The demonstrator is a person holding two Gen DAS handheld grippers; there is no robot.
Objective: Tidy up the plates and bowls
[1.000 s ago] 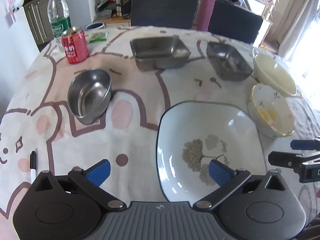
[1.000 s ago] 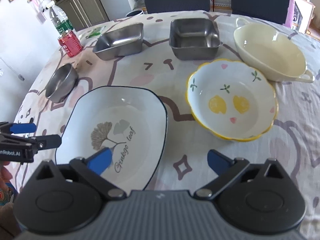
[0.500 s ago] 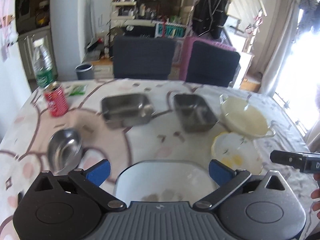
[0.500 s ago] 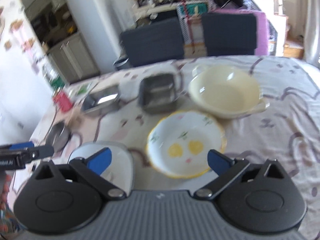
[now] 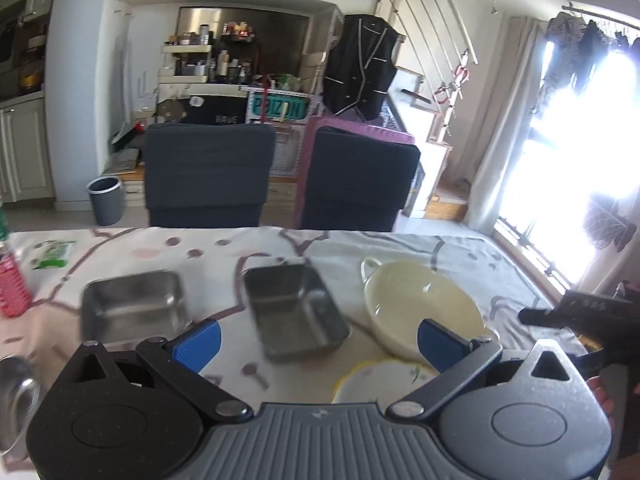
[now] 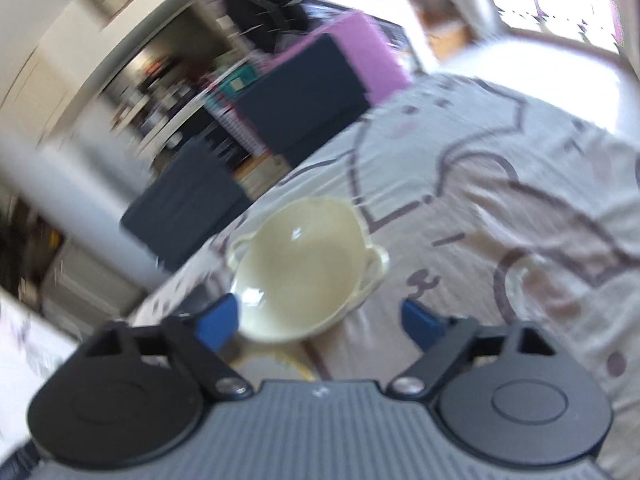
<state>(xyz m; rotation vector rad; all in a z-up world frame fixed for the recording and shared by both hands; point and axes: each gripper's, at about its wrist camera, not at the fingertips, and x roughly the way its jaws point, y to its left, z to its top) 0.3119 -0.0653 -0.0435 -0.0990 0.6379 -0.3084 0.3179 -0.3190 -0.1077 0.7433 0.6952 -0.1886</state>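
Note:
My left gripper [image 5: 319,342] is open and empty above the table. Beyond it stand two steel rectangular pans [image 5: 134,308] [image 5: 296,312]. A cream two-handled bowl [image 5: 420,312] is at the right, with a yellow-rimmed flowered bowl [image 5: 384,380] just in front of it. A small round steel bowl [image 5: 16,384] shows at the left edge. The right wrist view is blurred and tilted. My right gripper [image 6: 318,322] has its jaws closing, with nothing pressed between the pads. The cream bowl [image 6: 304,268] lies just ahead of them. The right gripper [image 5: 580,316] also shows at the right edge of the left wrist view.
A red can [image 5: 10,284] and a green packet [image 5: 54,254] sit at the table's far left. Two dark chairs [image 5: 208,172] stand behind the table. The patterned cloth [image 6: 520,184] stretches to the right of the cream bowl.
Both views have lifted off the white square plate, which is now out of sight. The right view has rolled and swung onto the cream bowl, and its jaws have narrowed a little.

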